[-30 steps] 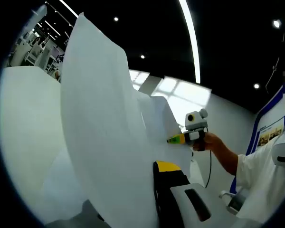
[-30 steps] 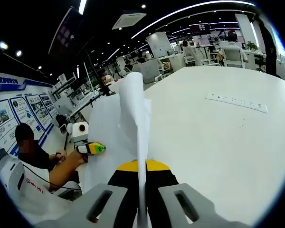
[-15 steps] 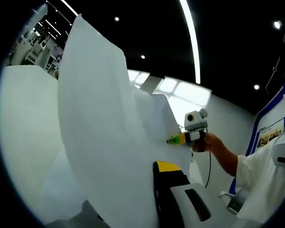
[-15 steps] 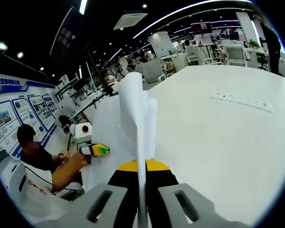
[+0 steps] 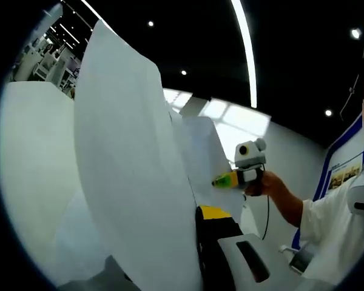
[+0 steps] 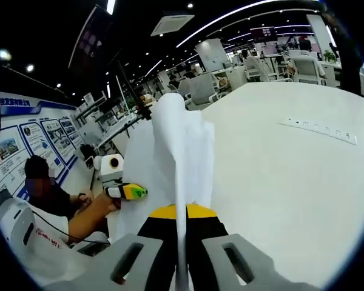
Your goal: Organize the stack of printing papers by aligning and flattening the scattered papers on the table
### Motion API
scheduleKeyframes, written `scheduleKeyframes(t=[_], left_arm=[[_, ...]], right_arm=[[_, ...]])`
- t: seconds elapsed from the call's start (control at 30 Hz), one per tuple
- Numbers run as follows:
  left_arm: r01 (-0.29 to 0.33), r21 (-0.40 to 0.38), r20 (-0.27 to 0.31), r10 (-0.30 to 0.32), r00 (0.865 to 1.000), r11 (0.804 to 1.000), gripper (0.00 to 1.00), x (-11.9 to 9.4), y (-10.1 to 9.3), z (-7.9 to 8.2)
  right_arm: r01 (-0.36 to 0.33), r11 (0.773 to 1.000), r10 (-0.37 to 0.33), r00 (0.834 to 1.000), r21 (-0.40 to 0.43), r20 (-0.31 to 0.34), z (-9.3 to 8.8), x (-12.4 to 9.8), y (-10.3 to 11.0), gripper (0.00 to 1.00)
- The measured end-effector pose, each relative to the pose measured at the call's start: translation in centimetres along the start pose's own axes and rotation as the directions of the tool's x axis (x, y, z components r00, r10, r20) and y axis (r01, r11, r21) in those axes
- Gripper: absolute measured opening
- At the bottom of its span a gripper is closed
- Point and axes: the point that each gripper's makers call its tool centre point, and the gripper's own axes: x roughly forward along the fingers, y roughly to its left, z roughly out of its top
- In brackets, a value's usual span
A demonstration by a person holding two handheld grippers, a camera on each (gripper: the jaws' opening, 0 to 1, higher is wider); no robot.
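At nine o'clock in the left gripper view, the broad white surface [image 5: 30,170] spreads out behind the stack of white printing papers [image 5: 133,176], which stands on edge, bowed, and runs from twelve to six. The left gripper [image 5: 197,254] has its jaws closed on the sheets' lower edge (one jaw hidden behind them). At three o'clock the right gripper [image 5: 221,180] meets the papers' far edge. In the right gripper view its grey jaws pinch the upright sheets [image 6: 179,157] at six o'clock, the left gripper [image 6: 139,192] touching them at nine.
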Motion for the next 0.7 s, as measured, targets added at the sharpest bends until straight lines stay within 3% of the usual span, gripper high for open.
scheduleKeyframes(t=[0.7], left_arm=[[0.001,-0.023,0.014,0.000,1.000,1.000,0.12,-0.12,0.28,0.41]], right_arm=[[0.007,1.000,-0.007,1.000,0.004,0.006,-0.06,-0.11,-0.01,0.00]])
